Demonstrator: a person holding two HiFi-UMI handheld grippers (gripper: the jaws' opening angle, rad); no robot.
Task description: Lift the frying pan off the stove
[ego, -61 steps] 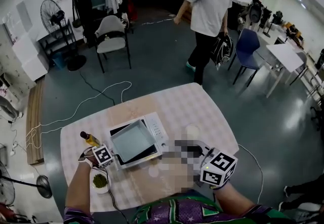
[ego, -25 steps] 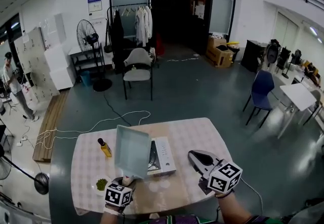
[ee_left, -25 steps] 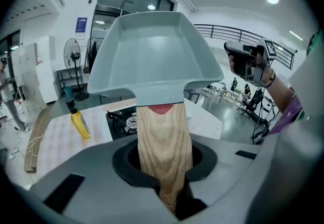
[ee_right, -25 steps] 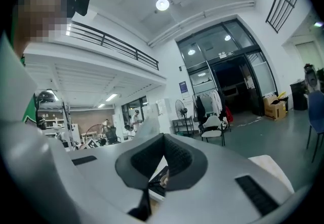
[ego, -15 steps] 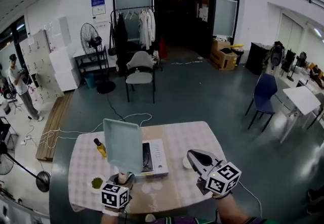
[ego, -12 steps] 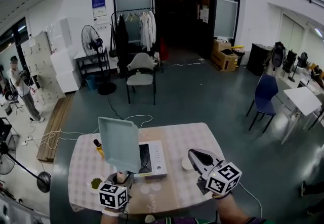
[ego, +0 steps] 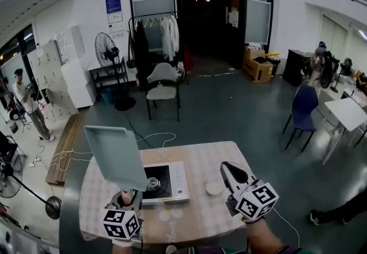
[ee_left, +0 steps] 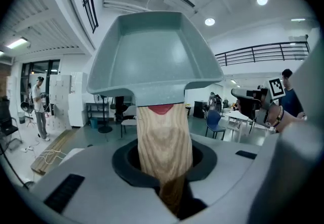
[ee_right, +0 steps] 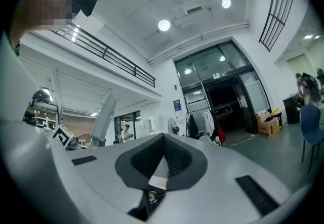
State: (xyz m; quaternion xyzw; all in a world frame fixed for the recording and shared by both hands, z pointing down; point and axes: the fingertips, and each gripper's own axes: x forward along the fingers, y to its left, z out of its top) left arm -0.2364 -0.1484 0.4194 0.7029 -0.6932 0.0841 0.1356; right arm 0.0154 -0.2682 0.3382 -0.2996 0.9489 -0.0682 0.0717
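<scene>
The frying pan (ego: 114,155) is a pale grey-green square pan with a wooden handle (ee_left: 164,139). It hangs in the air above the table's left side, tipped up on its handle, well off the stove (ego: 164,184). My left gripper (ego: 127,197) is shut on the handle just below the pan body (ee_left: 154,56), seen from behind in the left gripper view. The white stove lies flat on the table with its dark top and burner uncovered. My right gripper (ego: 230,170) hovers over the table's right side, shut with nothing in it (ee_right: 161,160).
A small white dish (ego: 214,188) lies on the checked table (ego: 198,218) between the stove and my right gripper. Beyond the table are a chair (ego: 162,91), floor cables, a fan and a clothes rack. A person stands far left.
My left gripper has raised the pan from low over the stove to well above it and swung it left, uncovering the burner. My right gripper has drifted slightly up and right.
</scene>
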